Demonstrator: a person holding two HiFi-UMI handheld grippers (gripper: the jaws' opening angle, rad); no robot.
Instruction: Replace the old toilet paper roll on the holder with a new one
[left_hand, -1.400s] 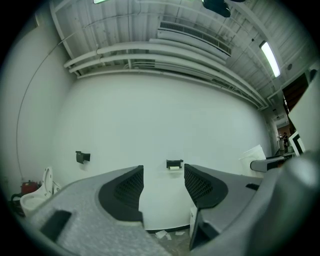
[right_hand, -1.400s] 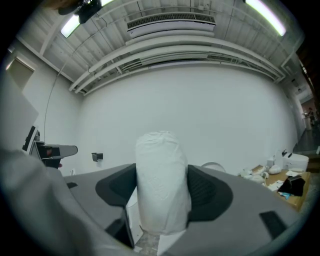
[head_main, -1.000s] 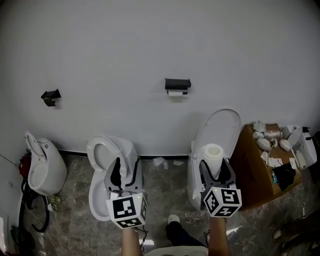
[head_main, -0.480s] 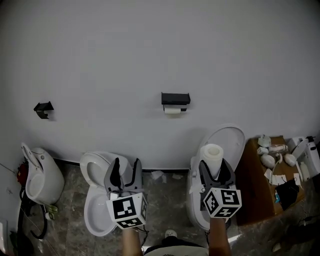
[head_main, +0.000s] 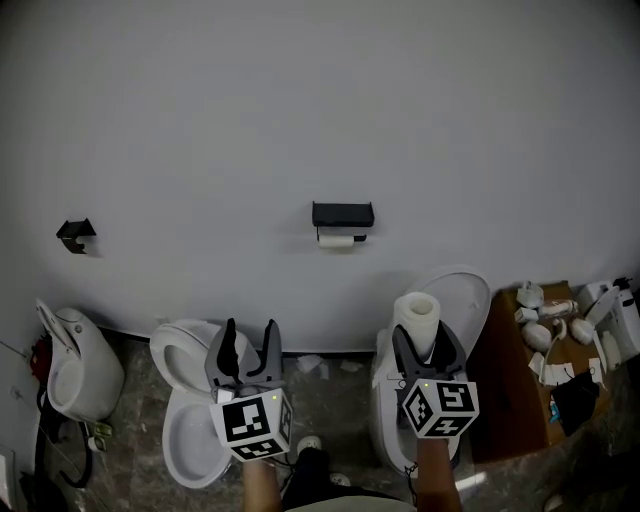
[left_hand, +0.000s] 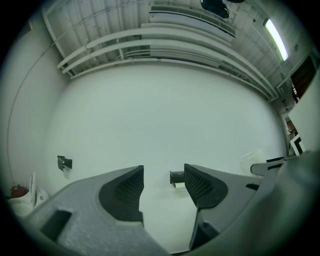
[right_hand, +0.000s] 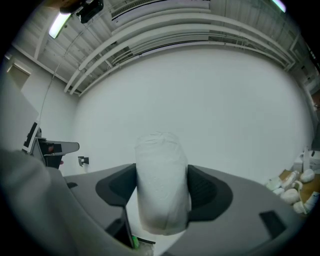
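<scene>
A black holder (head_main: 342, 214) hangs on the white wall, with a thin, nearly used-up white roll (head_main: 337, 239) under it. In the left gripper view the holder (left_hand: 176, 176) shows small between the jaws, far off. My right gripper (head_main: 421, 338) is shut on a full new toilet paper roll (head_main: 417, 320), which stands upright between its jaws; the roll (right_hand: 162, 182) fills the middle of the right gripper view. My left gripper (head_main: 246, 343) is open and holds nothing. Both grippers are held low, well short of the wall.
A second small black fitting (head_main: 75, 233) is on the wall at far left. Below stand three white toilets (head_main: 195, 420) (head_main: 74, 362) (head_main: 450, 300) on a stone floor. A brown box (head_main: 510, 380) with white fittings on top is at the right.
The view has tilted up: the holder has slid lower in the picture and the toilets have sunk toward the bottom. Both grippers keep the same pose, the right one still around the roll.
</scene>
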